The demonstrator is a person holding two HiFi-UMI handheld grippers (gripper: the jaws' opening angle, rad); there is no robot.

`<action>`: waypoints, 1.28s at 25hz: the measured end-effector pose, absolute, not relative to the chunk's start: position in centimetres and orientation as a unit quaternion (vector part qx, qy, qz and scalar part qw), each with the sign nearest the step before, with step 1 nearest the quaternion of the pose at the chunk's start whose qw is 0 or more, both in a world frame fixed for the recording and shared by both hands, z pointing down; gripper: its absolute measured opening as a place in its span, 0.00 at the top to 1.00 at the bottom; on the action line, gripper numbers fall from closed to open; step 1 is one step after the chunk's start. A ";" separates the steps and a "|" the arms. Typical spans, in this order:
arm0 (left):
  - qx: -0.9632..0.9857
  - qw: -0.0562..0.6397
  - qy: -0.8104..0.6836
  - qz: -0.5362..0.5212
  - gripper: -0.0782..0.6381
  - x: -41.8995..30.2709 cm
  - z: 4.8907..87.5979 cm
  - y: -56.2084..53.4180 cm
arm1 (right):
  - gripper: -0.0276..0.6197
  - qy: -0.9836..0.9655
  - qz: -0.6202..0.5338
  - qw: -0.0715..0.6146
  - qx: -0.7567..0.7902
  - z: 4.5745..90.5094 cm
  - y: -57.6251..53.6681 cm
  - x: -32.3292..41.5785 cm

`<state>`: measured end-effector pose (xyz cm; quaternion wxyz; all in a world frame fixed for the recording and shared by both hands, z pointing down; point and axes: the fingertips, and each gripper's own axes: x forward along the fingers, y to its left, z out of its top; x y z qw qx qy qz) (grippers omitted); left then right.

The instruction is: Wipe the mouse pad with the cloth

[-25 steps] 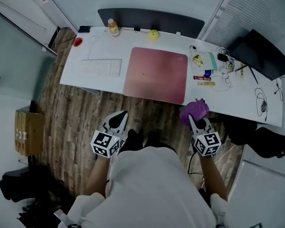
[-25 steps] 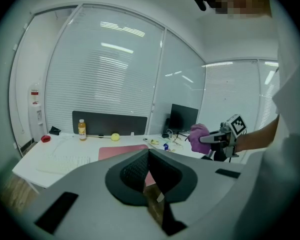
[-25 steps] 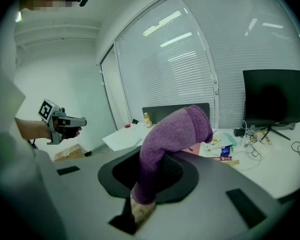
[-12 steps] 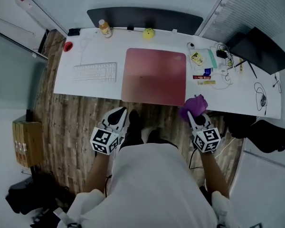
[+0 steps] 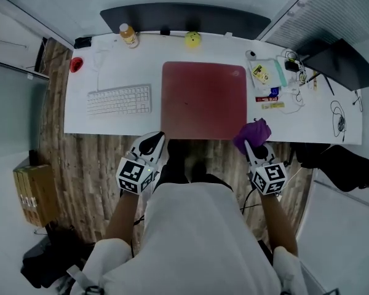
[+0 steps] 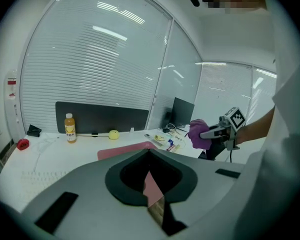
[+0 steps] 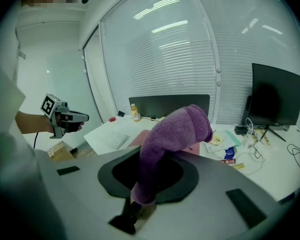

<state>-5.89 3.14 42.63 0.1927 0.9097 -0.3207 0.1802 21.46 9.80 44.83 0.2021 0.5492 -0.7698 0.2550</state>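
The pink mouse pad (image 5: pixel 203 100) lies flat in the middle of the white desk (image 5: pixel 80 118). My right gripper (image 5: pixel 251 145) is shut on a purple cloth (image 5: pixel 252 134), which bunches up over its jaws just off the desk's front edge, by the pad's near right corner. In the right gripper view the cloth (image 7: pixel 172 139) stands up between the jaws and hides their tips. My left gripper (image 5: pixel 150 146) hangs shut and empty over the floor, below the pad's near left corner. The left gripper view shows the pad (image 6: pixel 127 150) beyond its meeting jaws.
A white keyboard (image 5: pixel 119 99) lies left of the pad. A drink bottle (image 5: pixel 128 35), a yellow ball (image 5: pixel 193 39) and a red object (image 5: pixel 77 64) sit along the back. Cables and small packets (image 5: pixel 273 78) crowd the right side near a dark monitor (image 5: pixel 341 63). Wood floor (image 5: pixel 92 158) runs below.
The desk has drawn nearer and squarer in the head view. Both grippers now sit close to its front edge. The cloth stays held in the right gripper.
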 end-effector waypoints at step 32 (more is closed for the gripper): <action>0.895 0.262 -0.303 0.194 0.87 -3.0 48.7 -5.1 | 0.85 -0.731 0.291 0.326 0.524 54.5 -5.2 26.6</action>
